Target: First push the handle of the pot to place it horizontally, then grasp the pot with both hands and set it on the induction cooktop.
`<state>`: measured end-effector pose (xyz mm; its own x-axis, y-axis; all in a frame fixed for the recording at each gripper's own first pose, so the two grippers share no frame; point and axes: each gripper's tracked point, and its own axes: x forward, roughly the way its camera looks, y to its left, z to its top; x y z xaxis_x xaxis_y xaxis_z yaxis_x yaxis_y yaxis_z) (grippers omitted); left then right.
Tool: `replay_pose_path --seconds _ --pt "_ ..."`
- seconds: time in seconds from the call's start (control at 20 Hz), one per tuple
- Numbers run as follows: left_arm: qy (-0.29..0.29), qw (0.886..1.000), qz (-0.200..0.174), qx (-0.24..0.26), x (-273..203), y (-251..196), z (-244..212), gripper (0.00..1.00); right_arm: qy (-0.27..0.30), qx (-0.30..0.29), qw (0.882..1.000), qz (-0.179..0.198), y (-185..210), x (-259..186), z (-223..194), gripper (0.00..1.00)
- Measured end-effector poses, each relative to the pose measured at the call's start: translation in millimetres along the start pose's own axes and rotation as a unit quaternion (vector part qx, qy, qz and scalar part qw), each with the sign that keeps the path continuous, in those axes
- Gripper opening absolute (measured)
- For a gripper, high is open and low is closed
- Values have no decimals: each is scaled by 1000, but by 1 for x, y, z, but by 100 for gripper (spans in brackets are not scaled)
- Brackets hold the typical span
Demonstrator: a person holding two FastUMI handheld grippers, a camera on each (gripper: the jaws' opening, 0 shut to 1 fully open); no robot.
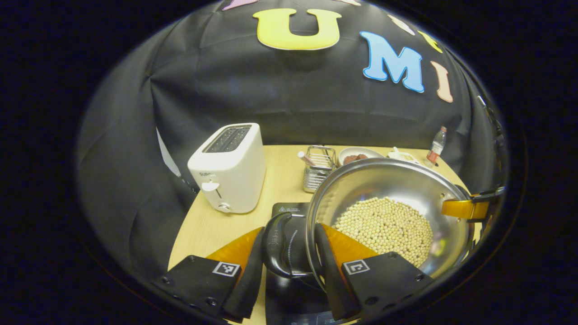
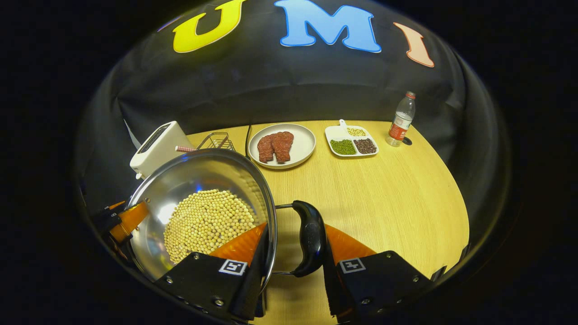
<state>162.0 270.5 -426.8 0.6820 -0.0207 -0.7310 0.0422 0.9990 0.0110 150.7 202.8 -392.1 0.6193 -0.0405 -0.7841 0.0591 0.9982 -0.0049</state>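
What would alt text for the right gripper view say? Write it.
The right gripper straddles one side handle and the rim of a steel pot filled with pale beans, above a wooden table. Behind sit a plate of meat, a divided dish, a bottle and a toaster.

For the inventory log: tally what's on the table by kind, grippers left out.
Pot: 1
Cooktop: 1
Toaster: 1
Wire rack: 1
Plate: 1
Divided dish: 1
Bottle: 1
Total: 7
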Motion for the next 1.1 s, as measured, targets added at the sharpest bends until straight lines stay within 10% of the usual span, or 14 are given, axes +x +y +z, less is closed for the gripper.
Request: replay_pose_path --seconds 1.1 --pt "8 999 6 -31 28 56 -26 65 27 -21 999 12 51 31 -15 60"
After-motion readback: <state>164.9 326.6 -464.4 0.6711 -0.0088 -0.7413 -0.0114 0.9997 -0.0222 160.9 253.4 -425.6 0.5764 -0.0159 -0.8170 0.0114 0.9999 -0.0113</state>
